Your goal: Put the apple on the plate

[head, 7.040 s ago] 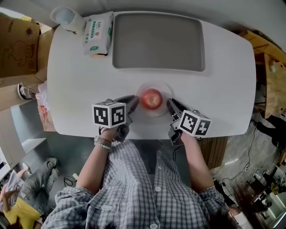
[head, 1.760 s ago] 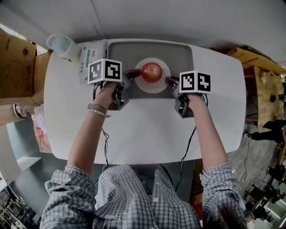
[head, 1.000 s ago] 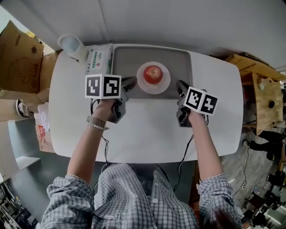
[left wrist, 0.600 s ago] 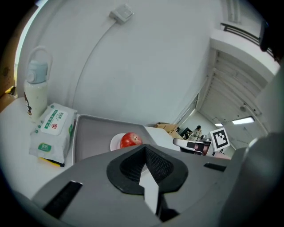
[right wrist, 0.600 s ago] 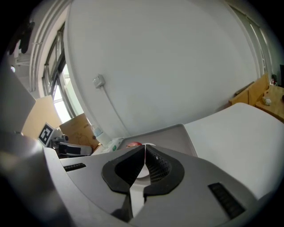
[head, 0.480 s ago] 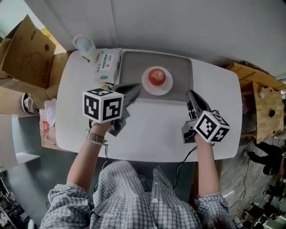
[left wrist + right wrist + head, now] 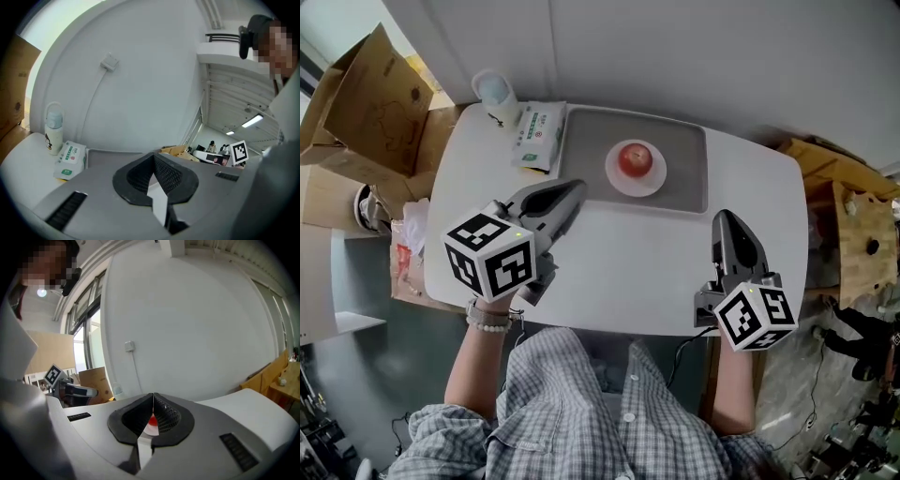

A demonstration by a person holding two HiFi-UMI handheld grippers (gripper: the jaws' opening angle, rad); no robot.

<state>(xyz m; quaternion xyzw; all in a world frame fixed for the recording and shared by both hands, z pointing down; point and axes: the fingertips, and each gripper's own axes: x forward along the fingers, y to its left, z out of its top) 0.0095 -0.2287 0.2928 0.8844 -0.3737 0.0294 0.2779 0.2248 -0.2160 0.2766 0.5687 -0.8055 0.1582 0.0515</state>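
A red apple point(image 7: 635, 158) sits on a small white plate point(image 7: 619, 178), which rests on the grey tray point(image 7: 686, 169) at the far side of the white table point(image 7: 628, 272). My left gripper point(image 7: 573, 190) hangs shut and empty above the table, short of the tray's left front corner. My right gripper point(image 7: 727, 218) is shut and empty too, raised near the tray's right front corner. In the right gripper view a sliver of the apple point(image 7: 152, 420) shows behind the closed gripper point(image 7: 153, 395). The left gripper point(image 7: 153, 155) points over the tray point(image 7: 112, 154).
A pack of wet wipes point(image 7: 538, 137) and a white bottle point(image 7: 494, 91) stand left of the tray. Cardboard boxes point(image 7: 366, 103) sit off the table's left end, wooden furniture point(image 7: 853, 225) off its right. A white wall runs behind the table.
Both grippers have risen and drawn back from the plate toward the person, staying shut. The apple and plate have stayed in place on the tray.
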